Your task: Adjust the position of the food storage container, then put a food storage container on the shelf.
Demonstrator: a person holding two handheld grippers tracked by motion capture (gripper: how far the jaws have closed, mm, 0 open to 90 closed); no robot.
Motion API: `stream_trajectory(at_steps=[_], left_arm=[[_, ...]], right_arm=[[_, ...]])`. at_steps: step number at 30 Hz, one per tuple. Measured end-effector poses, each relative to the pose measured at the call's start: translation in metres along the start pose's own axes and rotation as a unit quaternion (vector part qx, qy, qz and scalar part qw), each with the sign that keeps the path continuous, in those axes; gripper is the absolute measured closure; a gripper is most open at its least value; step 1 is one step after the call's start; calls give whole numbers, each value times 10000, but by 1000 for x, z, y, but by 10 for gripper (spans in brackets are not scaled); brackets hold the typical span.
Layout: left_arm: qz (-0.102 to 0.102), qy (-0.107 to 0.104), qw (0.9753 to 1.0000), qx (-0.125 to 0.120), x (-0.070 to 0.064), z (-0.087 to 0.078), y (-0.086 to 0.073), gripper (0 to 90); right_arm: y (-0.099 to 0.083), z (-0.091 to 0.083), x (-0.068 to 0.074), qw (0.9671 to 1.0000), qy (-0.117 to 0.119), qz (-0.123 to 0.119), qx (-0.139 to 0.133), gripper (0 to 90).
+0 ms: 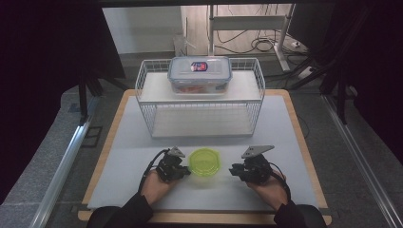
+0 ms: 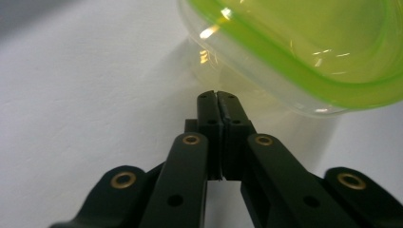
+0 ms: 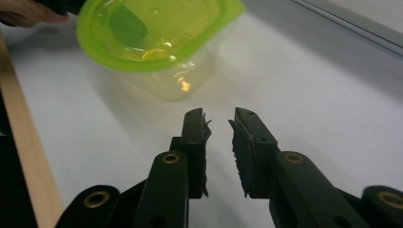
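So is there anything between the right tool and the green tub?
No. In the right gripper view the stretch of white table between the right tool and the green-lidded tub is bare. The high view shows the same gap.

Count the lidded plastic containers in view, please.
2. A green-lidded container sits on the table between the two grippers; a clear blue-rimmed container rests on the white wire rack behind. Nothing seems hidden.

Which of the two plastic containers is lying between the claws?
The small container with the green lid, on the white mat between both claws. The larger blue-rimmed box sits far off, on the wire rack.
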State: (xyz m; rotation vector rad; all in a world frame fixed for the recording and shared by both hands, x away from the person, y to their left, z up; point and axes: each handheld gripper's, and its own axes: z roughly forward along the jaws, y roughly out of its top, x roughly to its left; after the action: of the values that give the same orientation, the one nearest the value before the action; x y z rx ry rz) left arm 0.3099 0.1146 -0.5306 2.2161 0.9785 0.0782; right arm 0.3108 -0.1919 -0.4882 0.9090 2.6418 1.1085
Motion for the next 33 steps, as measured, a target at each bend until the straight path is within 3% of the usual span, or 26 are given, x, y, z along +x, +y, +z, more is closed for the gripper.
stream_trajectory(at_steps=[2,3,5,6,8,9,12,13,16,18,21,24,27,30,33], left_arm=[[19,111,9999,-13,-1,-3,-1,852],[95,343,9993,-76,-1,-12,-5,829],[200,546,9982,-152,0,-23,-11,756],[200,546,9982,-152,0,-23,-11,708],[315,761,9963,-261,-1,-33,-17,674],[349,921,9942,-429,-2,-42,-22,604],[413,1015,9924,-556,-1,-48,-28,430],[492,1123,9905,-625,-1,-53,-33,364],[519,1143,9900,-650,-1,-56,-39,253],[432,1043,9909,-728,1,-61,-45,201],[366,1014,9912,-762,2,-63,-47,107],[334,987,9913,-807,2,-64,-49,84],[373,993,9902,-907,2,-65,-52,56],[395,1043,9888,-991,3,-66,-55,46],[386,1066,9887,-982,3,-66,-57,46]], right_arm=[[-1,-1,-1,10000,-39,-15,-9,717],[-2,-2,-3,9999,-114,-41,-5,670],[-2,-3,-5,9998,-168,-85,-1,626],[-2,-3,-5,9998,-168,-85,-1,626],[-3,-3,-6,9998,-188,-84,-20,563],[-2,-3,-6,9998,-156,-92,-76,500],[-2,-3,-5,9996,-248,-93,-136,392],[-2,-3,-6,9994,-297,-96,-148,359],[-3,-2,-7,9993,-347,-60,-146,302],[-5,1,-10,9992,-380,25,-116,253],[-6,1,-13,9993,-290,200,-142,214],[-5,1,-12,9990,-323,261,-184,193],[-4,1,-10,9989,-305,266,-234,226],[-2,-1,-8,9991,-101,180,-381,350],[0,-2,-6,9988,-62,214,-429,377]])
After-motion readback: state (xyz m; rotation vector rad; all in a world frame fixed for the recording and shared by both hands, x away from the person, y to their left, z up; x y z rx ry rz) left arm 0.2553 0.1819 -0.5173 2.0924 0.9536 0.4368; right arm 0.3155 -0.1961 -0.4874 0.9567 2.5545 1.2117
